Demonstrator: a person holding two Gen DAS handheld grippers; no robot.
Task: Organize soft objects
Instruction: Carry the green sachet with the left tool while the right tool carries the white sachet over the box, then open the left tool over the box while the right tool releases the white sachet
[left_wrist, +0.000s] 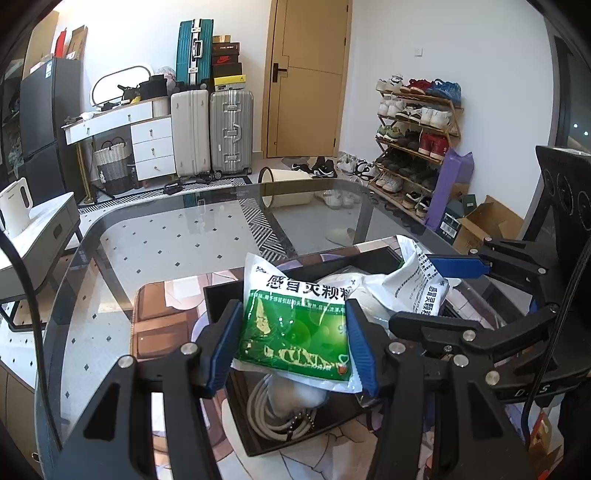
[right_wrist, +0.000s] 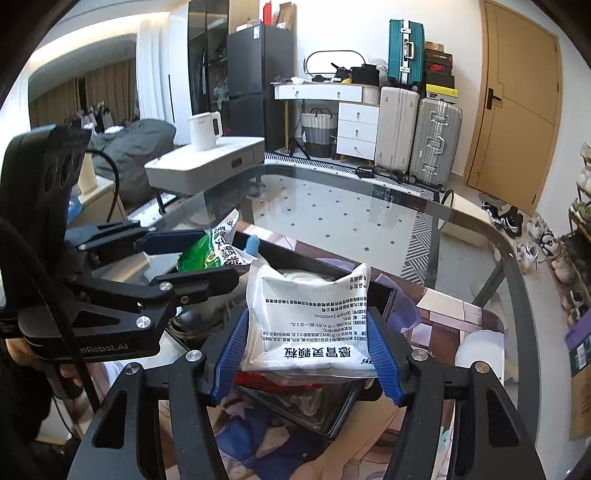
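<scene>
glass table (left_wrist: 155, 236): carries a printed mat (left_wrist: 162, 317) at its near edge, and on the mat a black tray (left_wrist: 221, 295) with low walls. the tray already holds a coiled white cable (left_wrist: 269, 413) and white soft items.

left gripper (left_wrist: 291, 343): jaws pinching a green sachet (left_wrist: 291, 328) across its short width, blue pads pressed into both side edges so that the packet bows slightly. the long axis of the sachet runs forward, away from the jaws, and the packet hangs above the near-left part of the tray, not resting on it.

right gripper (right_wrist: 310, 350): jaws pinching a white sachet (right_wrist: 310, 314) the same way, printed back face up, long axis pointing forward from the jaws. it hangs above the tray, at the right-hand side of the green one.

relation governing the next move: both sachets lie directly ahead of their own jaws and over the tray opening, side by side, with the two grippers close together. judgement: each hand is equally near the tray; lowering straight down, then spreading the jaws, should place both packets inside. risk: adjacent gripper frames may collide during release.
</scene>
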